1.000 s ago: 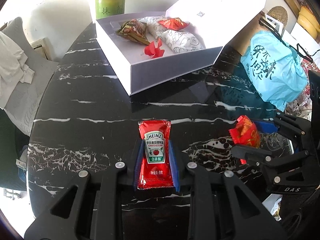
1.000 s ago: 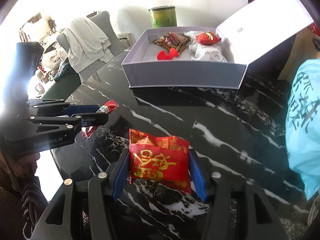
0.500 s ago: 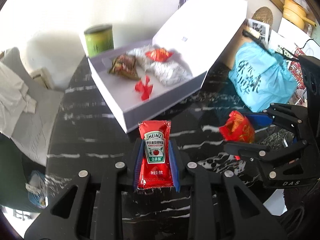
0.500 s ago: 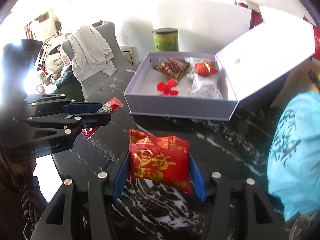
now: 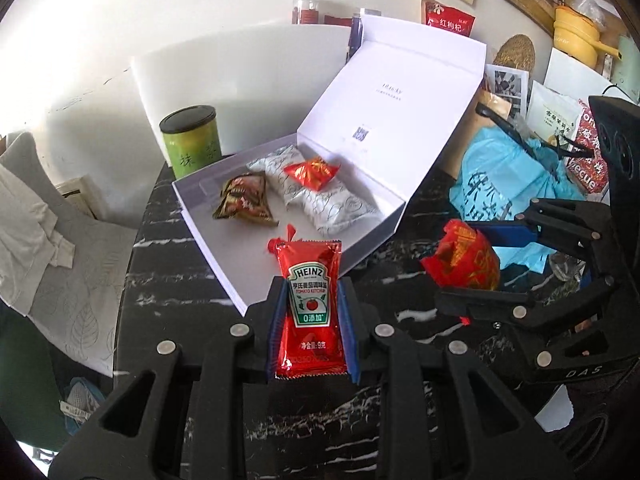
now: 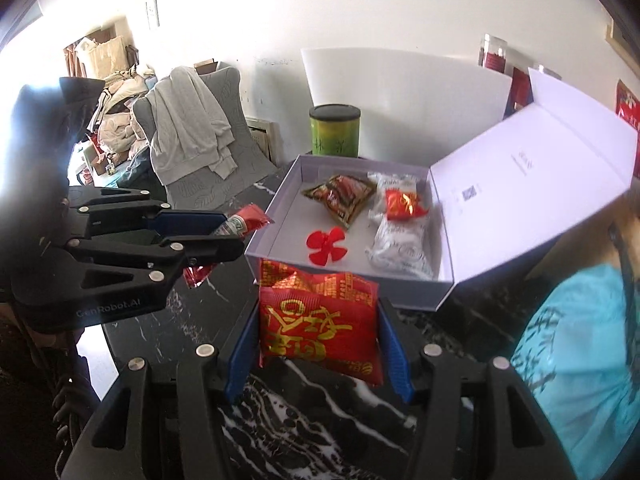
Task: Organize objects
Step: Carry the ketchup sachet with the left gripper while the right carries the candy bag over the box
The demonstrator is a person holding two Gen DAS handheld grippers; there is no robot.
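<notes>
I hold ketchup sachet (image 5: 310,308) clamped in left gripper (image 5: 312,312), red packet (image 6: 318,324) clamped in right gripper (image 6: 318,332); open white box (image 6: 280,216) just ahead, left nearer, sachet pointing boxward.

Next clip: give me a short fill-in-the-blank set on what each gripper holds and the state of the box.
1. The left gripper is shut on a Heinz ____ packet.
2. The right gripper holds a ____ snack pouch with gold lettering.
3. The lid of the white box stands ____.
4. Behind the box stands a ____ canister with a black lid.

Missing words: ketchup; red; open; green
</notes>
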